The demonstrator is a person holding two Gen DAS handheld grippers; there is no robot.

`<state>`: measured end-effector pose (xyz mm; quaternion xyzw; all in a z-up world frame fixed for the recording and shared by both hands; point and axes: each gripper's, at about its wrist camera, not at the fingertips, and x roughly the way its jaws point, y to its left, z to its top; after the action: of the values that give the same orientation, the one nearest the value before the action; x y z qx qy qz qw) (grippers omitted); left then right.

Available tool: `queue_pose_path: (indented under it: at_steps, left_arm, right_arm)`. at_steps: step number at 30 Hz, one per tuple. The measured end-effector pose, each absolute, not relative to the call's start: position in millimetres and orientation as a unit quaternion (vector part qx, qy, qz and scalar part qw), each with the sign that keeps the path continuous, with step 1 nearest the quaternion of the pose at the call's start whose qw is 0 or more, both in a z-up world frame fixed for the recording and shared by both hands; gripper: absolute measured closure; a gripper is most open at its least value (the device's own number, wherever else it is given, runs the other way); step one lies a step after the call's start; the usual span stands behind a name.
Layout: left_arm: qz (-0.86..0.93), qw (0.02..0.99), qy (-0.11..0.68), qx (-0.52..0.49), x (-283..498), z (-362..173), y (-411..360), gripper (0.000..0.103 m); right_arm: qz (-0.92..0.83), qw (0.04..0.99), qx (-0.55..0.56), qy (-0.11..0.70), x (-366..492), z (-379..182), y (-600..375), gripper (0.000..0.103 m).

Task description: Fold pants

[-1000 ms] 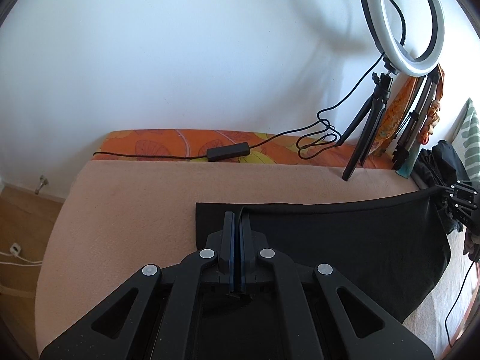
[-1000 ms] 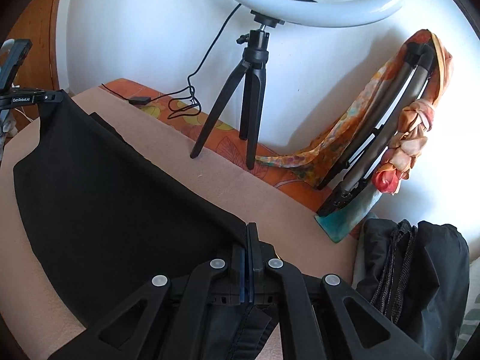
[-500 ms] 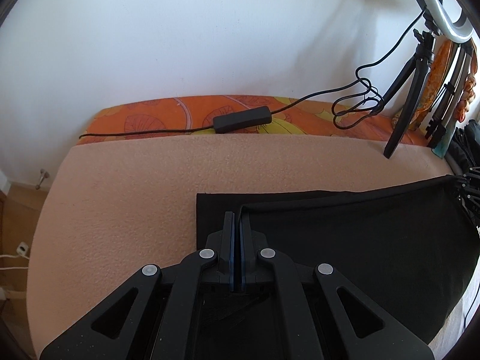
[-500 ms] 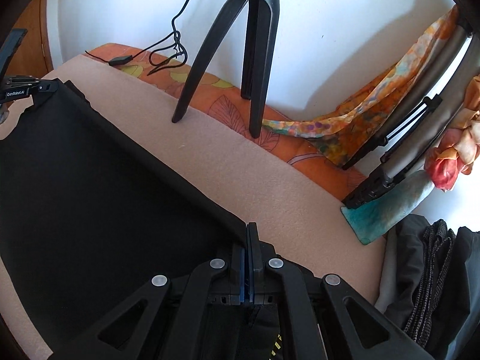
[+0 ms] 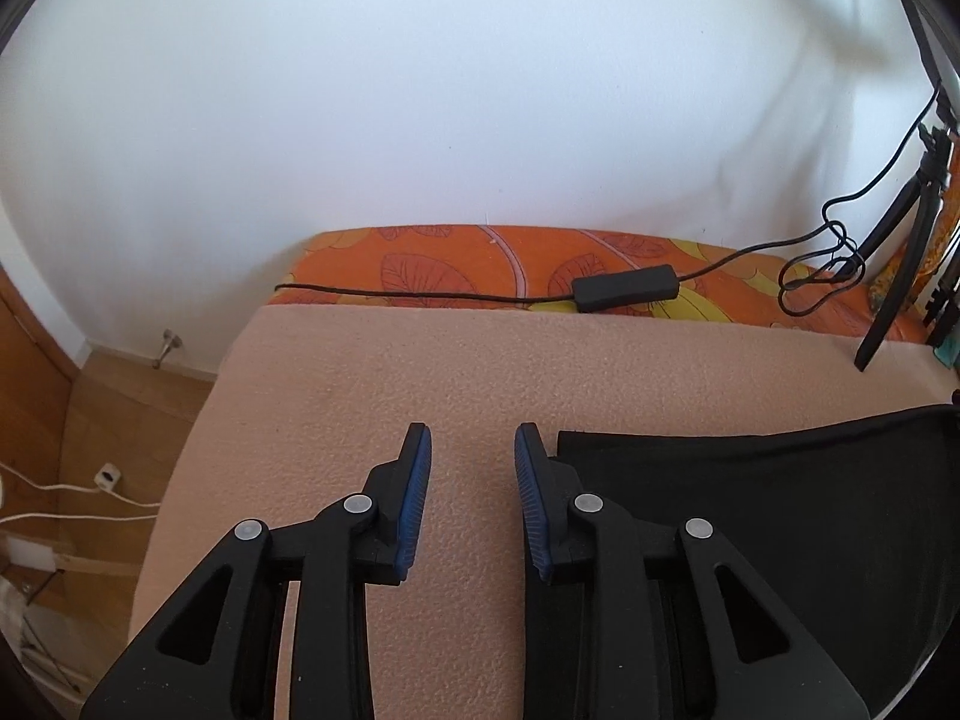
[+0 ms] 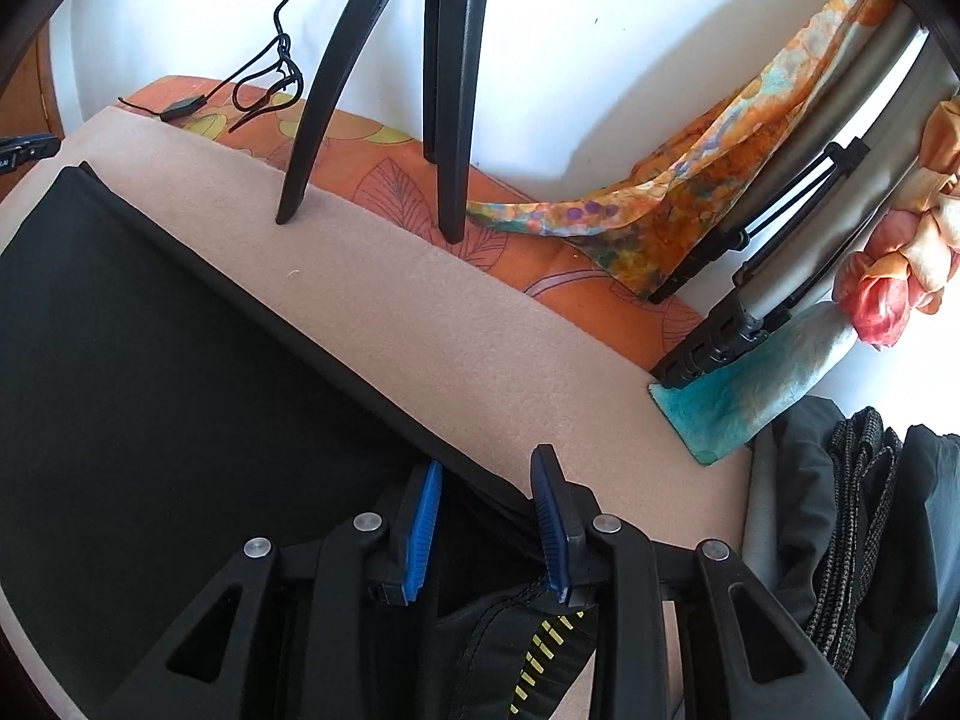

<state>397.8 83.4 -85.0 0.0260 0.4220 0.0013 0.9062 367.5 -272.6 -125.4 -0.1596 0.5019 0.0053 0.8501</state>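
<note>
The black pants lie flat on a peach blanket, folded, with a straight far edge. In the left wrist view my left gripper is open and empty, just left of the pants' corner, over bare blanket. In the right wrist view the pants fill the left half. My right gripper is open, with its jaws standing either side of the pants' far edge at the waistband end. A yellow-striped inner label shows below the fingers.
A ring-light tripod stands on the blanket's far edge, with its cable and inline switch on the orange leaf-print sheet. A colourful scarf, folded stands and a dark bag crowd the right. Wooden floor lies to the left.
Both grippers were shut on the pants' edge and have opened, letting the fabric lie on the blanket. The left gripper has shifted left, off the pants' corner.
</note>
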Motion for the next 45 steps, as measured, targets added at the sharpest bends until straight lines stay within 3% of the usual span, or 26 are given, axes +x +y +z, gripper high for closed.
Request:
queue_pose_path:
  at_steps: [6, 8, 11, 15, 19, 22, 30, 36, 39, 41, 45]
  left_arm:
    - [-0.023, 0.911, 0.410, 0.037, 367, -70, 80, 0.074]
    - [-0.031, 0.911, 0.408, 0.043, 355, -66, 76, 0.070]
    - [-0.054, 0.911, 0.408, 0.032, 338, -63, 71, 0.068]
    - [-0.081, 0.908, 0.410, 0.025, 312, -60, 59, 0.068]
    - [-0.107, 0.904, 0.412, 0.029, 283, -61, 44, 0.066]
    - [-0.122, 0.902, 0.413, 0.020, 265, -60, 38, 0.066]
    - [-0.130, 0.907, 0.400, -0.010, 228, -49, 39, 0.065]
    - [-0.146, 0.901, 0.406, -0.041, 213, -50, 35, 0.065]
    - [-0.152, 0.898, 0.410, -0.053, 202, -50, 32, 0.065]
    - [-0.153, 0.898, 0.410, -0.050, 196, -48, 29, 0.065]
    - [-0.166, 0.887, 0.428, -0.051, 190, -60, 22, 0.061]
  right_arm:
    - [-0.014, 0.842, -0.163, 0.514, 370, -129, -273, 0.080]
    - [-0.025, 0.840, -0.166, 0.515, 369, -130, -275, 0.091]
    - [-0.024, 0.838, -0.180, 0.515, 365, -132, -274, 0.090]
    - [-0.031, 0.828, -0.214, 0.517, 360, -132, -266, 0.075]
    - [-0.044, 0.842, -0.220, 0.490, 347, -114, -262, 0.020]
    - [-0.061, 0.857, -0.210, 0.467, 335, -96, -272, 0.018]
    - [-0.076, 0.891, -0.022, 0.447, 294, -47, -347, 0.018]
    - [-0.010, 0.908, 0.035, 0.417, 237, -32, -326, 0.018]
    - [0.004, 0.895, 0.075, 0.439, 221, -52, -326, 0.026]
    - [0.014, 0.882, 0.113, 0.457, 210, -72, -326, 0.037]
    - [0.054, 0.866, 0.122, 0.481, 193, -96, -299, 0.037]
